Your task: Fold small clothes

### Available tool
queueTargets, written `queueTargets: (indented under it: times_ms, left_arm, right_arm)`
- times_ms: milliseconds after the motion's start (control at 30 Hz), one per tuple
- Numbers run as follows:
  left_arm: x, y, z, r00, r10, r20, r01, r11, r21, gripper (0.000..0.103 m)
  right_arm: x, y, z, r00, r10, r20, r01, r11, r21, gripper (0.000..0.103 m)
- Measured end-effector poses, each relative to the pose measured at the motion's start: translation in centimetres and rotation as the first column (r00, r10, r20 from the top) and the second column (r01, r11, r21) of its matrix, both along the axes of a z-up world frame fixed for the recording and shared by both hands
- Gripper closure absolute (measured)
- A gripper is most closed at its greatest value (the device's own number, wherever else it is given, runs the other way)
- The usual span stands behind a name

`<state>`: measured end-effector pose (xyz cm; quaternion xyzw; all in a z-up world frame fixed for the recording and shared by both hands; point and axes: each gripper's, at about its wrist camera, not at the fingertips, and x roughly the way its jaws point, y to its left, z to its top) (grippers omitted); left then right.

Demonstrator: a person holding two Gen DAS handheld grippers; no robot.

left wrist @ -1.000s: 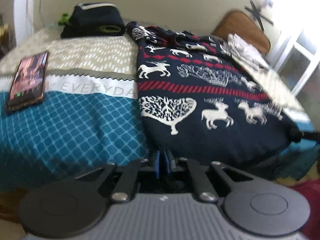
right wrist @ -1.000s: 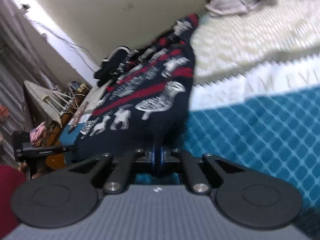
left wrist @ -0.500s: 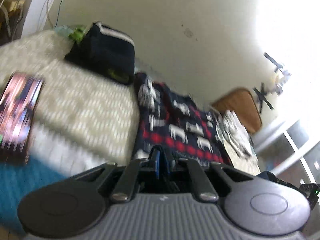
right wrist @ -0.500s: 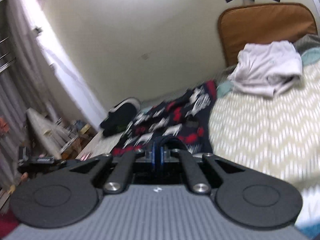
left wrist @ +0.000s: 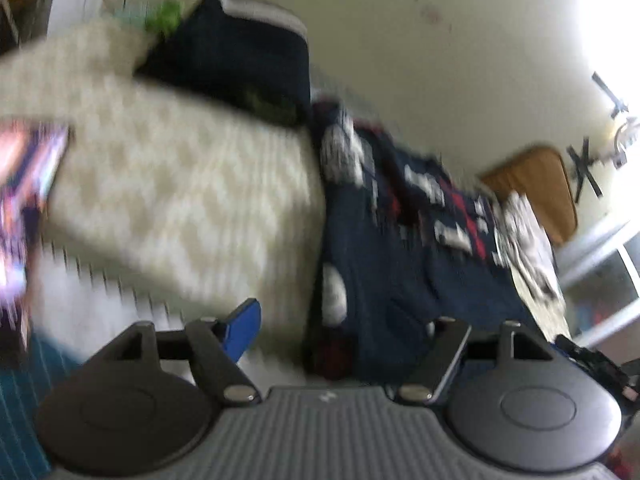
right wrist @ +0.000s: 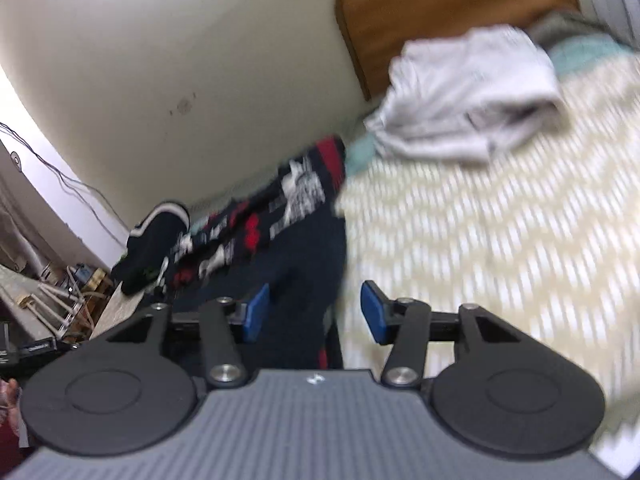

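Left gripper (left wrist: 344, 332): jaws opening, pads apart, navy fabric below gap, not pinched. Right gripper (right wrist: 316, 316): jaws opening too, sweater edge between blue pads, no pad pressing.

Sweater (left wrist: 404, 248): navy knit, white and red pattern, lying on bedspread (right wrist: 480, 240), near half doubled over toward wall.

Handling, as judgement: soft, limp, fairly thick knit; light; no fragility; layers may slip or bunch. Best hold: pinch folded edge or corners, both layers together.

Farther: dark folded garment (left wrist: 240, 56) near wall; white crumpled garment (right wrist: 472, 108) by brown headboard (right wrist: 448, 4).
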<state>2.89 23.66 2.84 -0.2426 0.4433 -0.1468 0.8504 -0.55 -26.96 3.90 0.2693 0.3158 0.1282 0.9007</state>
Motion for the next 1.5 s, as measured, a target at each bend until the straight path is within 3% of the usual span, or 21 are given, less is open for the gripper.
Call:
queueTargets:
  times_ms: [167,267,333,367,433,567,733,833,900,933,1000,1067,1133,1267,1333,1367,1433,1500]
  left_arm:
    - [-1.3,-0.1,-1.1,1.000,0.000,-0.010,-0.001,0.995,-0.096,0.023]
    - [-0.1,-1.2,-1.1,1.000,0.017,0.011,-0.016,0.995,-0.095,0.028]
    - [0.9,-1.8,-1.4,1.000,0.016,0.003,-0.016,0.996,-0.083,0.067]
    - [1.4,-2.2,-1.6,0.999,0.040,-0.003,-0.040,0.998,-0.048,0.089]
    - [2.3,-1.8,-1.6,0.998,0.051,-0.038,-0.053,0.997,-0.059,0.089]
    - [1.8,-1.1,0.0,0.998,0.043,-0.035,-0.045,0.998,-0.035,0.090]
    - [-1.5,-0.5,2.1,0.999,-0.017,-0.043,0.017,1.000,-0.009,0.090]
    - [-2.9,-0.1,2.0,0.999,-0.018,-0.049,0.019,1.000,0.019,0.090]
    - [-3.2,-0.1,1.0,0.997,-0.008,-0.074,0.013,0.998,0.062,0.083]
    - [-3.2,0.2,0.6,0.996,-0.002,-0.095,0.010,0.997,0.081,0.083]
    - [-2.9,1.7,1.0,0.996,-0.013,-0.091,0.018,0.999,0.049,0.080]
    - [-2.3,3.1,3.3,1.000,0.020,-0.007,-0.019,0.996,0.090,0.080]
    - [-0.3,3.0,6.4,0.995,0.023,0.100,-0.040,0.985,0.168,0.077]
    - [7.7,-1.5,9.8,0.966,-0.108,0.233,0.044,0.963,0.266,0.053]
    - [13.0,-5.1,9.8,0.953,-0.197,0.230,0.127,0.949,0.288,0.049]
    - [15.7,-7.0,9.3,0.951,-0.222,0.217,0.151,0.941,0.303,0.047]
    - [20.8,-10.4,7.8,0.954,-0.242,0.175,0.168,0.919,0.357,0.046]
    - [24.9,-12.8,6.0,0.960,-0.249,0.128,0.182,0.902,0.392,0.043]
  right_arm:
    - [-3.3,-1.1,-1.6,0.999,-0.006,-0.053,0.013,0.991,0.130,0.046]
    - [-2.4,-0.5,-2.0,0.998,0.006,-0.066,0.006,0.984,0.178,0.044]
    - [-0.9,0.7,-2.2,0.999,0.015,-0.052,-0.004,0.979,0.205,0.046]
    - [-0.3,1.5,-2.4,0.999,0.029,-0.043,-0.020,0.982,0.188,0.055]
    - [0.9,3.3,-2.5,0.996,0.063,-0.069,-0.056,0.993,0.104,0.081]
    - [-0.3,3.9,0.1,0.998,0.064,-0.023,-0.064,0.998,0.015,0.084]
    - [-4.3,3.3,3.1,0.996,0.085,-0.023,-0.086,0.996,-0.026,0.085]
    - [-6.3,4.3,2.4,0.990,0.117,-0.075,-0.121,0.991,-0.053,0.084]
    - [-6.7,5.0,0.9,0.982,0.151,-0.110,-0.158,0.986,-0.055,0.077]
    - [-6.6,4.6,0.1,0.978,0.154,-0.139,-0.161,0.986,-0.041,0.073]
    - [-5.8,3.1,0.1,0.982,0.090,-0.164,-0.100,0.993,-0.055,0.065]
    - [-4.9,0.2,1.9,0.992,0.007,-0.130,-0.017,0.997,-0.076,0.064]
    - [-2.7,-1.1,4.4,0.997,-0.026,-0.067,0.016,0.990,-0.143,0.064]
    - [6.5,0.5,7.2,0.995,0.096,0.008,-0.093,0.976,-0.198,0.063]
    - [12.2,1.6,7.5,0.989,0.145,0.035,-0.137,0.974,-0.183,0.060]
    - [14.8,2.2,7.2,0.985,0.168,0.037,-0.160,0.974,-0.160,0.053]
    - [20.2,3.9,6.1,0.978,0.211,0.001,-0.209,0.971,-0.115,0.048]
    - [24.1,5.6,5.1,0.973,0.230,-0.033,-0.232,0.964,-0.129,0.048]
